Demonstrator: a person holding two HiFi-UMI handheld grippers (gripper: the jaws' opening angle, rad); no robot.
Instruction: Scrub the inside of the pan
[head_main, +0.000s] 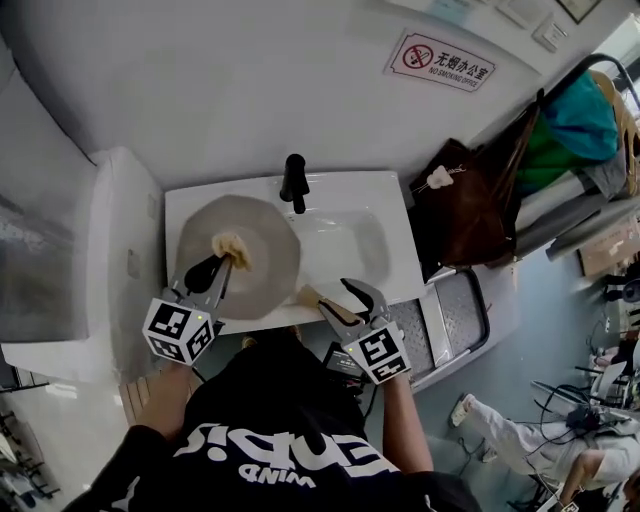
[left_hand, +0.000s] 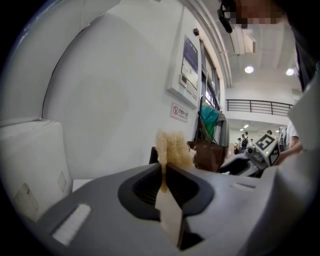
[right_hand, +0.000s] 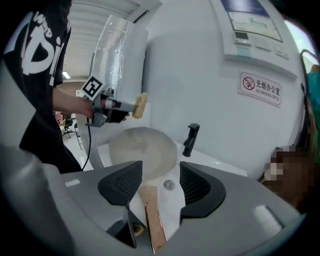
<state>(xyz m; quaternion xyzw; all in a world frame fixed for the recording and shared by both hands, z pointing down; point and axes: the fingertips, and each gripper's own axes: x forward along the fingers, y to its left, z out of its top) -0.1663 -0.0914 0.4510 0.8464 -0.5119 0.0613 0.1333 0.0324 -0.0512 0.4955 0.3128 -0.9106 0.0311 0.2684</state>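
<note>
The left tongs clench a sponge above the pan; the right tongs stand released around its handle.

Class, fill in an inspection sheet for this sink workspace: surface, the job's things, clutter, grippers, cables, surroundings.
Surface: white sink with a black faucet at its back edge.
Job's things: grey pan rests at the sink's left side, its handle pointing toward the person. The beige scrubber is held above the pan, not touching it.
Clutter: brown bag to the right of the sink.
Grippers: left gripper is shut on the scrubber. Right gripper is open, jaws apart on either side of the handle, not gripping it.
Cables: black cable hangs from the left gripper.
Surroundings: white wall with a no-smoking sign.
</note>
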